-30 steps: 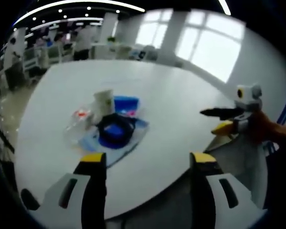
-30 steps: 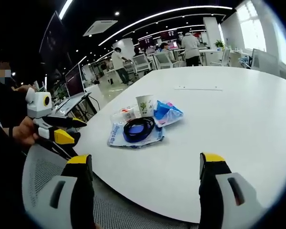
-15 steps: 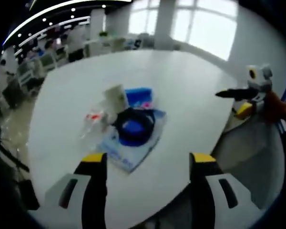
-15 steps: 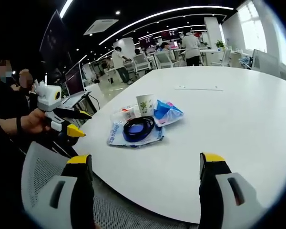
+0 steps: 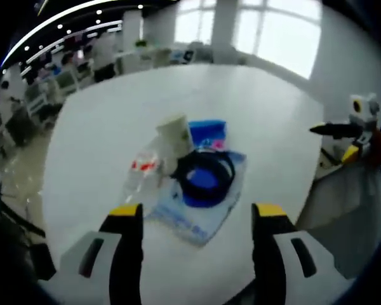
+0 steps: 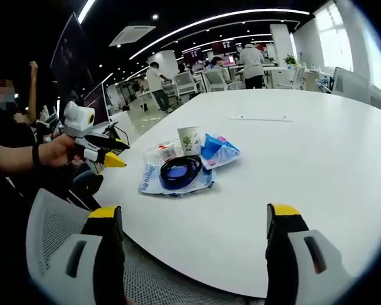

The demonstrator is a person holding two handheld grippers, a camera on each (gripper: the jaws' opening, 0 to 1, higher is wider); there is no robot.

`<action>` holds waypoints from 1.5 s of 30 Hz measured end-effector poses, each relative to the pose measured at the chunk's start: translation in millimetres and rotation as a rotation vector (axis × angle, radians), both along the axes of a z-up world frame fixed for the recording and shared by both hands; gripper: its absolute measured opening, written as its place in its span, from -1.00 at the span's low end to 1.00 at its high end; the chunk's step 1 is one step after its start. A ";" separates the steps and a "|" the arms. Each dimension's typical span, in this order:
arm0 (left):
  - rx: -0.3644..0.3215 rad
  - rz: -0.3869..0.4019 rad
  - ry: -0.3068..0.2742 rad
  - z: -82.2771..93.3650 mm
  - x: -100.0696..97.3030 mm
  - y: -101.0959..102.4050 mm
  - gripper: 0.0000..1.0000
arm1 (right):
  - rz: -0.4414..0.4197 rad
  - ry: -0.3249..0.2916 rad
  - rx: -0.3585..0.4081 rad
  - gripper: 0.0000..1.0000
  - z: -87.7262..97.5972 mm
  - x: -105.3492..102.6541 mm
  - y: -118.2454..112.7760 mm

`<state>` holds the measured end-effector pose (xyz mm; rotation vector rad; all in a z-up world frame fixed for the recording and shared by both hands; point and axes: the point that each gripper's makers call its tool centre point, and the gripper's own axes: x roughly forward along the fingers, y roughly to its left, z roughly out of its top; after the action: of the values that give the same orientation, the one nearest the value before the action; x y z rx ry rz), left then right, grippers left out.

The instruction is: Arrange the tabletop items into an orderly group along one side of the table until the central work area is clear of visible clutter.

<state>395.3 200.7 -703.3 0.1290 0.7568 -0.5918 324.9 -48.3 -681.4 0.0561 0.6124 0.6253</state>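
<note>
A small pile sits near the white table's (image 6: 317,140) edge: a paper cup (image 5: 176,131) (image 6: 190,138), a coiled black cable (image 5: 206,175) (image 6: 180,169) on a flat blue-and-white packet (image 5: 197,206) (image 6: 157,181), a blue bag (image 5: 206,132) (image 6: 218,149) and a clear wrapper with red print (image 5: 143,171) (image 6: 162,152). My left gripper (image 5: 197,216) is open, just short of the packet; in the right gripper view it (image 6: 111,152) hovers left of the pile. My right gripper (image 6: 193,219) is open over the near table edge; in the left gripper view it (image 5: 336,136) appears at far right.
A grey mesh chair back (image 6: 54,235) stands below the table's near edge. A thin white strip (image 6: 261,117) lies farther across the table. Desks, chairs and people (image 6: 153,79) fill the office behind. Bright windows (image 5: 286,38) lie beyond the far side.
My left gripper has closed in on the pile, which now looms larger and nearer its jaws. In the right gripper view the left gripper rose and moved toward the table. The right gripper barely shifted.
</note>
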 end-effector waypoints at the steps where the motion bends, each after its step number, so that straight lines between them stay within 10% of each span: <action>1: -0.003 0.005 0.003 0.0 1.2 0.1 0.30 | 0.000 0.000 0.000 0.88 0.0 -0.1 0.0; 45: 0.080 0.045 0.044 -14.3 84.9 21.9 0.21 | -0.028 0.029 -0.002 0.87 -5.1 1.2 -6.5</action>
<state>480.2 222.6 -717.7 0.1725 0.8247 -0.5236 326.2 -54.8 -686.4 0.0718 0.6393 0.5976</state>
